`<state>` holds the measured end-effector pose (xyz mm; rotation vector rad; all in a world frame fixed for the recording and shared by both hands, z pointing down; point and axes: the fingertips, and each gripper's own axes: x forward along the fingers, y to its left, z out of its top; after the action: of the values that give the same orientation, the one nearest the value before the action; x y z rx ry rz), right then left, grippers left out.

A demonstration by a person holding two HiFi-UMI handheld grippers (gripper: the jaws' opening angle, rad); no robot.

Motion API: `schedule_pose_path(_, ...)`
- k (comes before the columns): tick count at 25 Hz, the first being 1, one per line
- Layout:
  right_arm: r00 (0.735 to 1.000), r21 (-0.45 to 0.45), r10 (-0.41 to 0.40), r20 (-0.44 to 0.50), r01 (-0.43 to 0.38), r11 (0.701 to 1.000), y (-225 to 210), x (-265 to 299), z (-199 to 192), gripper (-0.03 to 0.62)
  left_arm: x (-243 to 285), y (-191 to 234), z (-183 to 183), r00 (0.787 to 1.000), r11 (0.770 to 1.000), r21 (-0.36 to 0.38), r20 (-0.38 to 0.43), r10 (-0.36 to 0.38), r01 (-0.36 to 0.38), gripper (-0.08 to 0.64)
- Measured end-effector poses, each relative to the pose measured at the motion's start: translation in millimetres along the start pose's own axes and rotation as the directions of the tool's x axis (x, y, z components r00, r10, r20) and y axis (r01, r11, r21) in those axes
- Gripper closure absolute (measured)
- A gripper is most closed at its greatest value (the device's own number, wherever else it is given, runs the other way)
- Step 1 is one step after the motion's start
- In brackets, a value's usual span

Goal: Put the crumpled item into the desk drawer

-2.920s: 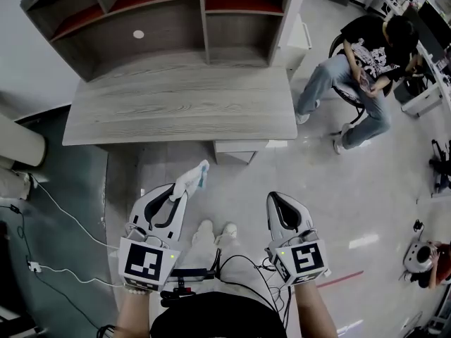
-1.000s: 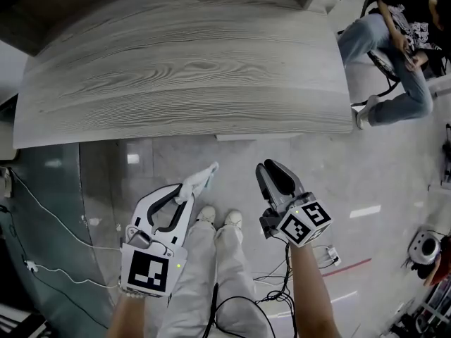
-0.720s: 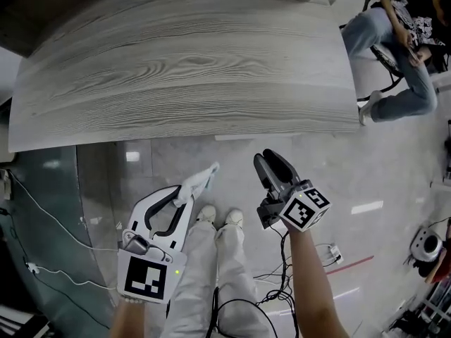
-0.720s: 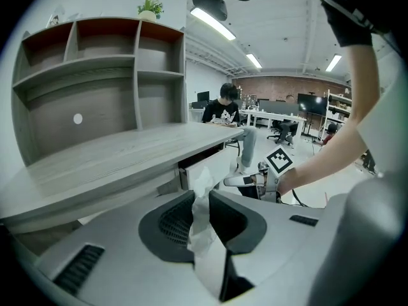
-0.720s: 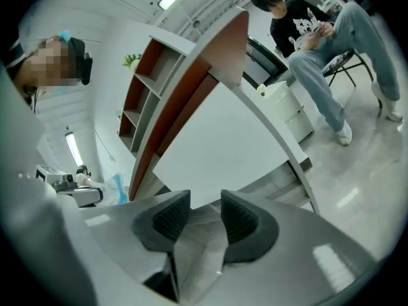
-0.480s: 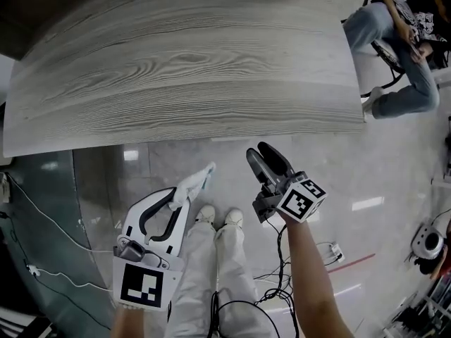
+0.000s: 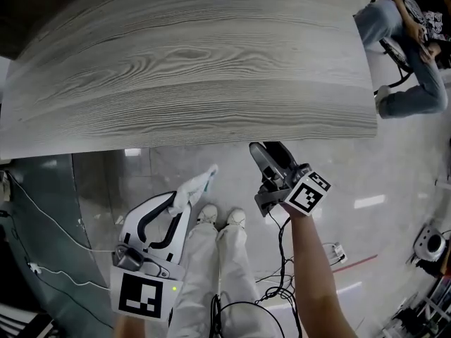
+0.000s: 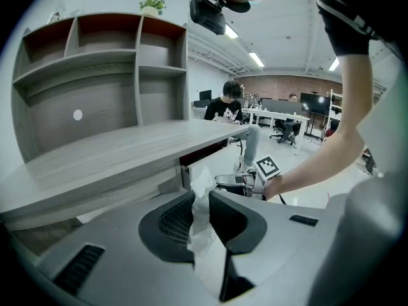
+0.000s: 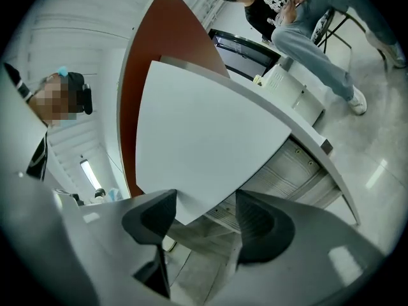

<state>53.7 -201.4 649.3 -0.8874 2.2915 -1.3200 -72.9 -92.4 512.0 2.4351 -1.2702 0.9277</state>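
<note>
The crumpled white tissue [image 7: 194, 187] sticks up out of my left gripper [image 7: 177, 201], low over the floor in front of the grey wooden desk [image 7: 190, 69]. In the left gripper view both pads pinch the tissue [image 8: 199, 217] inside the left gripper [image 8: 201, 199]. My right gripper [image 7: 272, 151] reaches under the desk's front edge, and its jaws are opening. In the right gripper view a corner of the white drawer front [image 9: 204, 126] lies between the jaws of the right gripper [image 9: 205, 203], which do not clamp it. From the head view the desk top hides the drawer.
A person sits on a chair [image 7: 409, 41] past the desk's right end. Cables [image 7: 56, 213] trail over the floor at the left and by my shoes [image 7: 218, 217]. A shelf unit [image 8: 95, 75] stands on the back of the desk.
My right gripper has risen to the desk's front edge and its jaws have spread apart. The left gripper, still holding the tissue, has sunk slightly. The head camera has moved closer over the desk.
</note>
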Motion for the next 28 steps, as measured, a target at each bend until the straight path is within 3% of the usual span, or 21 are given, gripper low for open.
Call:
schedule_pose_path(5, 0.994, 0.031, 0.104, 0.041, -0.105, 0.994, 11.5, 0.7, 7.8, 0.304, 1.6, 0.9, -3.7, 1.000, 1.000, -0.010, -0.007, 0.002, -0.002, 0.495)
schedule_pose_path(12, 0.981, 0.072, 0.165, 0.100, -0.173, 0.982, 8.8, -4.2, 7.8, 0.334, 2.6, -0.6, -8.5, 1.000, 1.000, -0.003, -0.012, -0.005, 0.005, 0.495)
schedule_pose_path(28, 0.980, 0.055, 0.179, 0.092, -0.184, 0.981, 6.9, -12.4, 4.7, 0.416, 2.5, -0.9, -14.9, 1.000, 0.999, -0.037, -0.023, 0.012, -0.013, 0.495)
